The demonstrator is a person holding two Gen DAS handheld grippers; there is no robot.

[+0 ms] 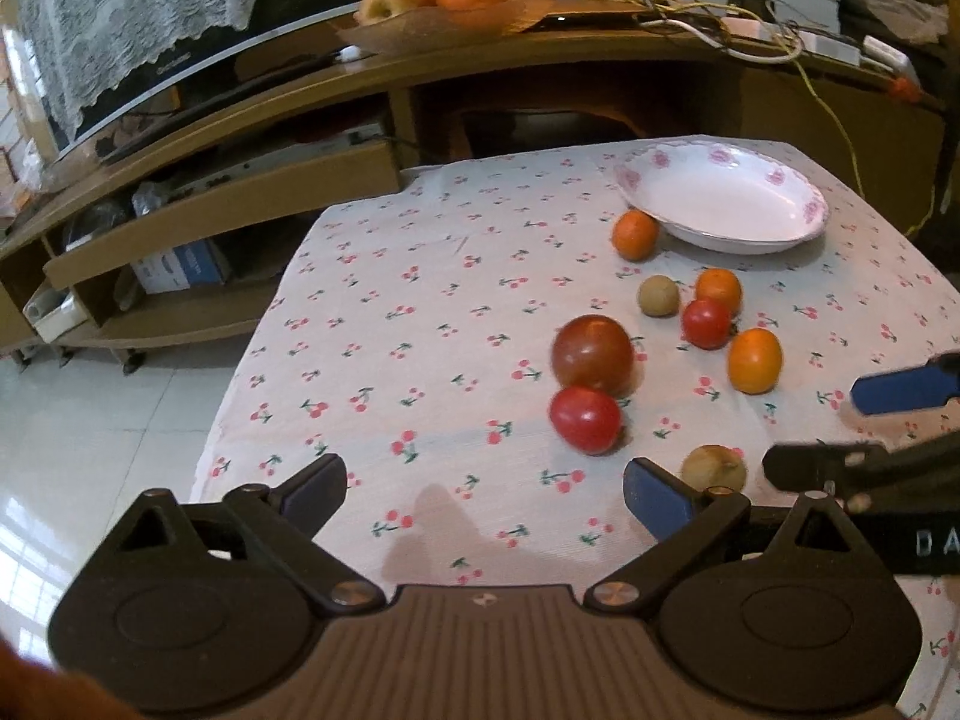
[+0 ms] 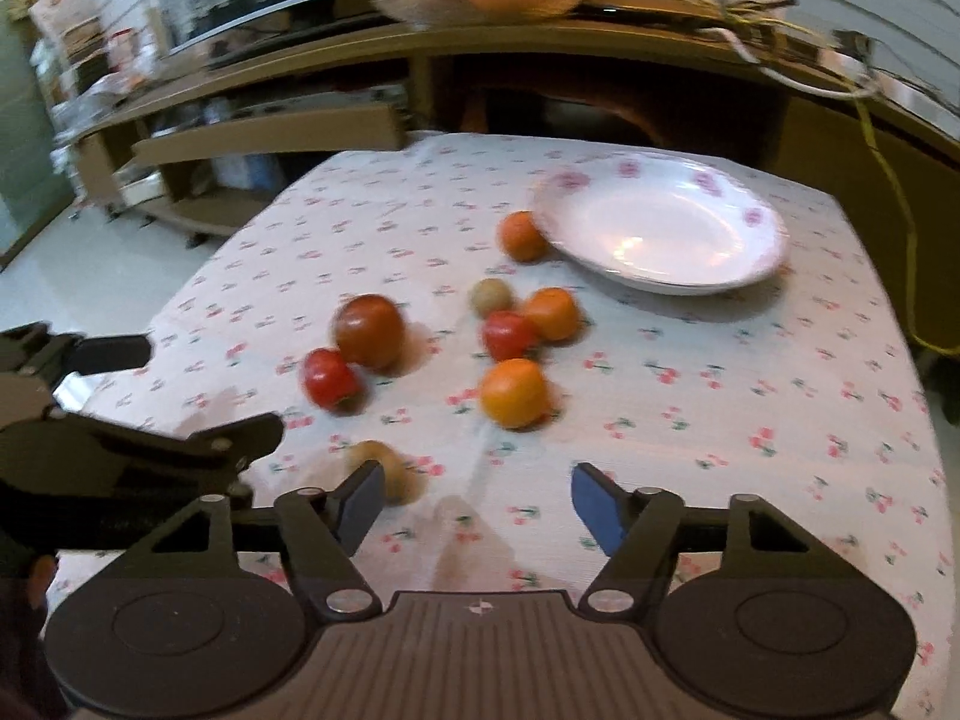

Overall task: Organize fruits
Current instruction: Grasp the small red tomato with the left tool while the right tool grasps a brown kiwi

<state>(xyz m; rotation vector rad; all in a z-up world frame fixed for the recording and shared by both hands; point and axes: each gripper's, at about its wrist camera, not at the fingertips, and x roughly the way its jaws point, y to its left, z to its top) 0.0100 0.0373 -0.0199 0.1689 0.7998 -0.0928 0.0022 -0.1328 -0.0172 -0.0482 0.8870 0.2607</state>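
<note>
Both hand-held grippers, left (image 1: 483, 489) and right (image 2: 477, 495), gape wide, empty, near loose fruits (image 1: 592, 354).

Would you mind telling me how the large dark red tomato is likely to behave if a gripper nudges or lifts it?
The large dark tomato looks round, so it would probably roll on the flat tablecloth. It touches the small red tomato, which would likely shift too. Its skin looks smooth, perhaps slippery.

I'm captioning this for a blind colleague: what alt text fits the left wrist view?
Open left gripper hovers over a cherry-print tablecloth where eight small fruits lie loose, including a dark tomato, near an empty floral plate. The right gripper enters from the right.
</note>
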